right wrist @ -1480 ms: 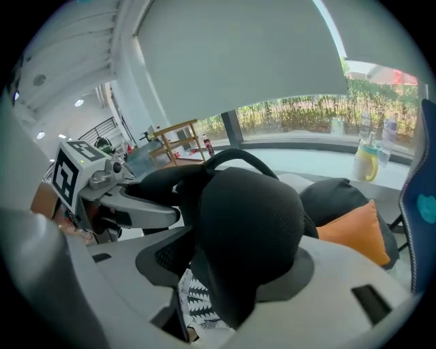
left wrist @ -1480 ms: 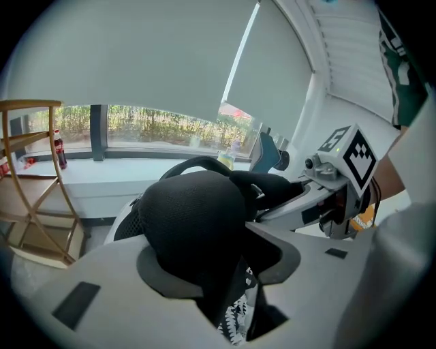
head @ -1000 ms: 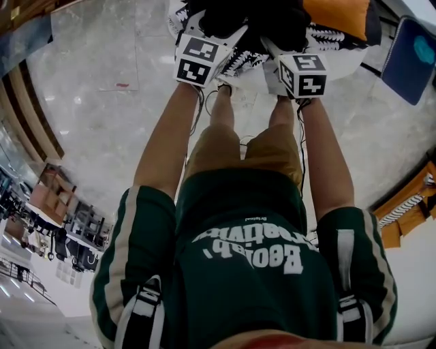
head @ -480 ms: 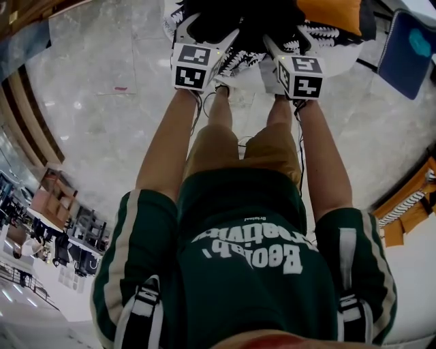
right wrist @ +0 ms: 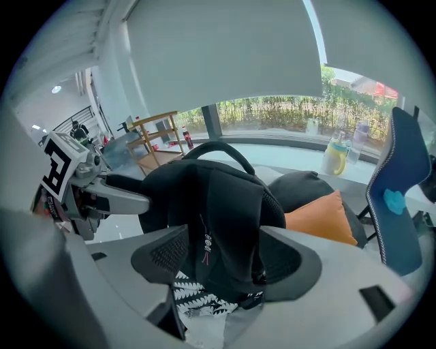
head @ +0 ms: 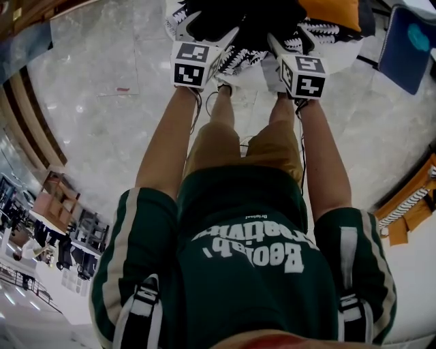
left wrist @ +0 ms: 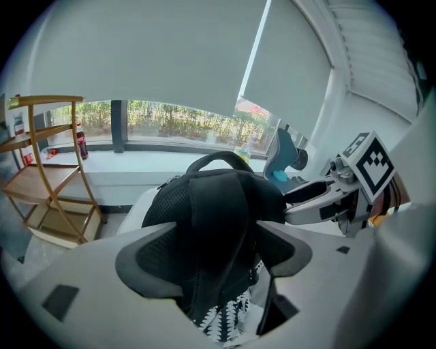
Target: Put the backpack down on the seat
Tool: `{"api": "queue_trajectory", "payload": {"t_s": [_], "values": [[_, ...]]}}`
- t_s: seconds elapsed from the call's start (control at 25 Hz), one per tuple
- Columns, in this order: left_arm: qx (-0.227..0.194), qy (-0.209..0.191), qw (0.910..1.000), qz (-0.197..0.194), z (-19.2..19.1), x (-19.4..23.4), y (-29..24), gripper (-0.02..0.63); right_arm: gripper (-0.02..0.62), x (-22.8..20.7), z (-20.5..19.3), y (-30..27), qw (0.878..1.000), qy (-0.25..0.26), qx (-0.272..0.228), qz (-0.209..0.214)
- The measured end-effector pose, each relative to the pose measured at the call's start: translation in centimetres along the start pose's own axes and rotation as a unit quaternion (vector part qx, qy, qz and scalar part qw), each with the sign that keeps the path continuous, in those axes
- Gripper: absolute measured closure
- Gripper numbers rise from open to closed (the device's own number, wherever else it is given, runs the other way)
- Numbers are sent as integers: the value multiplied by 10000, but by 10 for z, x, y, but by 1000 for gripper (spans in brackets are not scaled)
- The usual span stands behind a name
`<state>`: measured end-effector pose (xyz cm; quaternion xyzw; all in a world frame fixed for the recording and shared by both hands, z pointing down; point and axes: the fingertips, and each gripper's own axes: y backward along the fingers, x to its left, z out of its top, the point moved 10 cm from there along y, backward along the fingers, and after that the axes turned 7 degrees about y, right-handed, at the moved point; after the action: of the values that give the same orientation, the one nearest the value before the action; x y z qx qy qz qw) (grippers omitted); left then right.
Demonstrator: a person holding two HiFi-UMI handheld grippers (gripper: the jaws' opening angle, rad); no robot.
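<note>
Both grippers are up at the top of the head view, side by side against the black backpack [head: 245, 20]. The pack stands upright on the white seat [head: 340, 56], its carry handle arching over the top, and black-and-white patterned fabric [head: 238, 61] shows beneath it. An orange cushion [head: 334, 10] lies just behind the pack at the upper right.

In the left gripper view, the left gripper [left wrist: 214, 255] has its jaws spread wide. One black shoulder strap [left wrist: 218, 225] hangs down between them, filling the middle of the frame, and the pads are not squeezing it. The pack's meshed back rises right behind.

It is the same story in the right gripper view. The right gripper [right wrist: 225, 262] has its jaws standing well apart, the other strap [right wrist: 228, 232] draped loosely between them with its edge lying against the right-hand pad. Each gripper shows in the other's view, reaching in from the side at strap height.

A blue chair [head: 409, 48] stands at the far right, well apart from the pack. In the left gripper view a wooden shelf [left wrist: 48, 177] stands at the left, under the window.
</note>
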<state>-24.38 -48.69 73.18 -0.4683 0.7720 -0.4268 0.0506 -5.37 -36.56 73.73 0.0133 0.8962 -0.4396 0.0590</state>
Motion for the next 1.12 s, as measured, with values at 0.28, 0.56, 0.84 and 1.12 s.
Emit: {"api": "queue_trajectory", "payload": {"t_s": [0.28,0.56,0.84,1.12], "values": [[-188,-145,9993,-287,16,-13,33,252,305,23,16,37,9993,-12,-310,-209],[-344,-445,9968,-569,39,-22,79,252,307,60,45,80,9971,117,-692,-304],[-499,-762,9942,-566,40,-43,140,252,307,92,44,135,9950,40,-962,-281],[-733,-853,9922,-533,42,-88,197,252,307,115,46,204,9898,354,-1369,-184]]}}
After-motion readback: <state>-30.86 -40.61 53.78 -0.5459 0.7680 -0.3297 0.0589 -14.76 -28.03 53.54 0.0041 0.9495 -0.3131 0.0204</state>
